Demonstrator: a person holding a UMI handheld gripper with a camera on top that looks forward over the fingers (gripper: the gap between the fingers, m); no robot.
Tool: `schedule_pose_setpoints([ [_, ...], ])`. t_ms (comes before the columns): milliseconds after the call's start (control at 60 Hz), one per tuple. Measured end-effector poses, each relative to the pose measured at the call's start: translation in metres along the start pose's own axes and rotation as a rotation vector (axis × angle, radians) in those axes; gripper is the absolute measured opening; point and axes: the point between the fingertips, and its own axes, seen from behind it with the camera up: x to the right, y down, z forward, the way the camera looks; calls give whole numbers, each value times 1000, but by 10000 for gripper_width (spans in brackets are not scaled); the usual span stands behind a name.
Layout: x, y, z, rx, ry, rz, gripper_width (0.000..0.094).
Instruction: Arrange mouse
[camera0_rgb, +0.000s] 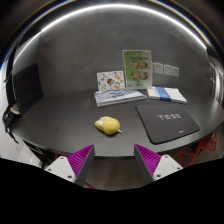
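Observation:
A yellow mouse (107, 125) lies on the dark grey table (60, 118), just left of a black mouse pad (166, 123) with white lettering. My gripper (113, 160) hovers above the table's near side, with the mouse ahead of and beyond the fingers. The two magenta pads (80, 159) stand wide apart with nothing between them. The gripper is open and empty.
At the table's far side lie a flat white booklet (120, 96) and a blue-and-white booklet (167, 94). Two picture cards (137, 65) stand upright behind them against the wall. A dark chair part (10, 118) shows beside the table's left edge.

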Motion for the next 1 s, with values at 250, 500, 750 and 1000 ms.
schedule_pose_setpoints([
  [250, 20, -2, 32, -16, -90, -40, 829],
  [500, 18, -11, 88, -7, -125, -134, 818],
  [750, -4, -36, 132, -5, -111, -123, 820],
  [1000, 4, -53, 164, -60, -33, -75, 699],
])
